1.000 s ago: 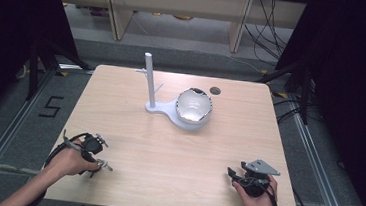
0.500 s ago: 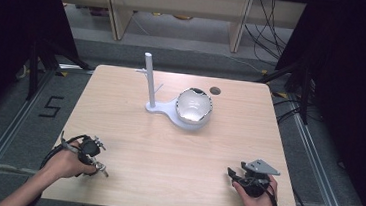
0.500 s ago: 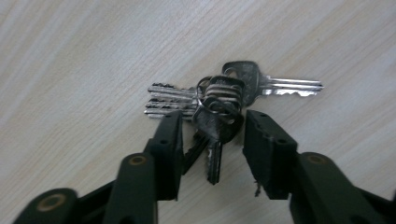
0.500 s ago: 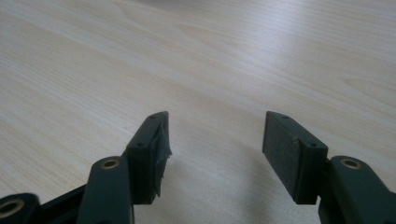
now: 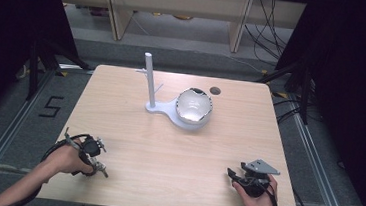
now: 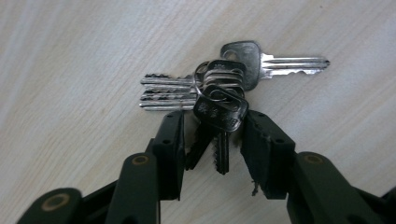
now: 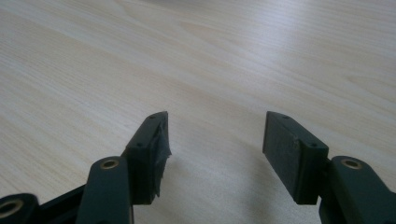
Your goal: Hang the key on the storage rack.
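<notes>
From the high view we see our left gripper low on the near left part of the table, with the bunch of keys at its tip. Our right gripper rests at the near right, well apart from the keys. Far ahead of both tools stands a white stand with a bowl-shaped part beside its post.

In the left gripper view, the jaws of our left gripper are spread, and the bunch of keys lies flat on the wood just ahead of them. One dark-headed key reaches back between the jaws, with the ring and the other keys fanned out beyond the tips. We judge the risk to be a poor bite: closing here could catch only that one key, so the rest swing or the bunch slips out when lifted. The jaws could also scrape the table.

In the right gripper view, our right gripper is spread wide over bare wood and holds nothing.

Compared with a second ago, our left hand has drawn back toward the near edge and slightly left; our right hand has stayed put.
</notes>
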Tool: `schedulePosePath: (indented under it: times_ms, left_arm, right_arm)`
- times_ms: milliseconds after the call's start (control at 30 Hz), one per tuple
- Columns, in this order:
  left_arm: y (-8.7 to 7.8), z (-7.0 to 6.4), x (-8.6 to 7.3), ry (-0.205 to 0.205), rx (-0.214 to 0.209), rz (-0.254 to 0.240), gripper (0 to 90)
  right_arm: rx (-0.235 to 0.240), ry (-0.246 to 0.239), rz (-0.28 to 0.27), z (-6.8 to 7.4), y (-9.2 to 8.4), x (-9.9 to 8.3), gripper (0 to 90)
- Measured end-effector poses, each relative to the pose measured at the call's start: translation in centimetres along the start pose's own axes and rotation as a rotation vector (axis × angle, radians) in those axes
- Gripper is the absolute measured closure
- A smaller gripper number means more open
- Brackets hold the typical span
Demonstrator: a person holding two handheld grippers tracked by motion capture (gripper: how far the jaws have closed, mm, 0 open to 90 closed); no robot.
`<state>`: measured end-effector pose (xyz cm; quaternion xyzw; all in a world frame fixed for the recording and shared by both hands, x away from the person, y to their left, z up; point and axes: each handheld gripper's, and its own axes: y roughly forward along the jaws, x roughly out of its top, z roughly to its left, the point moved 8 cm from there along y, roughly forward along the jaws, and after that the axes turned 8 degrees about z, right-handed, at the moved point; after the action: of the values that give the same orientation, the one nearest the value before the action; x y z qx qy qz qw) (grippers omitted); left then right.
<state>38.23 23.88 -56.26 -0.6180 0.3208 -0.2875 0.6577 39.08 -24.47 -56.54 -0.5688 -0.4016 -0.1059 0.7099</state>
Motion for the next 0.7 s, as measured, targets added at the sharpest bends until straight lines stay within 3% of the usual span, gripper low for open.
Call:
schedulePosePath:
  times_ms: [33, 167, 300, 367, 467, 533, 700]
  left_arm:
    - [0.03, 0.08, 0.18, 0.037, -0.017, 0.021, 59.5]
    - [-0.03, -0.15, 0.40, 0.101, -0.028, 0.057, 62.1]
    - [-0.12, 0.04, 0.49, 0.163, -0.022, 0.059, 69.2]
    - [-0.12, -0.01, 0.53, 0.149, -0.027, 0.042, 80.5]
    - [-0.13, -0.22, 0.45, 0.156, 0.008, 0.030, 80.9]
    - [-0.15, -0.32, 0.46, 0.152, 0.022, 0.032, 81.0]
    - [-0.17, -0.31, 0.60, 0.115, 0.023, 0.027, 81.4]
  right_arm:
    - [0.010, -0.015, 0.001, -0.06, 0.07, 0.02, 41.8]
    - [-0.011, -0.035, -0.006, -0.28, 0.00, 0.08, 41.9]
    - [0.034, -0.033, 0.014, -0.10, 0.10, -0.04, 41.9]
    - [0.035, -0.034, 0.011, -0.10, 0.09, -0.03, 41.9]
    - [0.040, -0.019, 0.011, 0.05, 0.10, -0.06, 41.9]
    - [-0.005, -0.031, 0.010, -0.30, -0.03, -0.03, 42.0]
    - [0.017, -0.016, 0.009, -0.04, 0.08, -0.06, 42.0]
